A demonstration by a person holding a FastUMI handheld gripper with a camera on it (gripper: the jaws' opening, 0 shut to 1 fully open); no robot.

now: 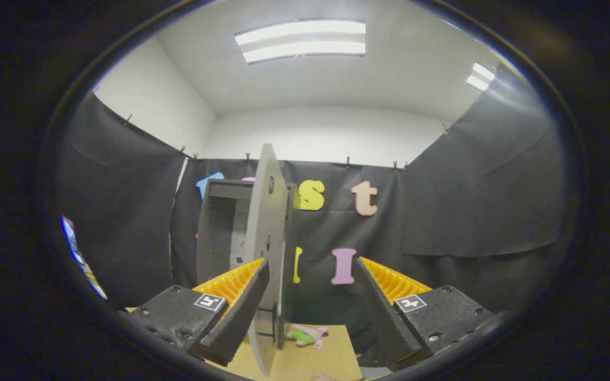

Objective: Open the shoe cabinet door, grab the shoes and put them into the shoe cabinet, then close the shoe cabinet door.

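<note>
The grey shoe cabinet [219, 233] stands ahead on the left with its inside dark and exposed. Its door [266, 222] is swung out towards me and shows almost edge-on, a thin grey panel with small holes. My gripper [311, 263] is open, fingers wide apart. The door's free edge sits between them, right beside the left finger [241, 312] and well apart from the right finger [384, 312]. I cannot tell whether the left finger touches the door. A small pink and green shoe [307, 335] lies on the wooden table [315, 362], low between the fingers, just right of the door's foot.
Black cloth walls enclose the booth on the left, back and right. The table's right edge drops off close below the right finger. White room walls and ceiling lights show above the cloth.
</note>
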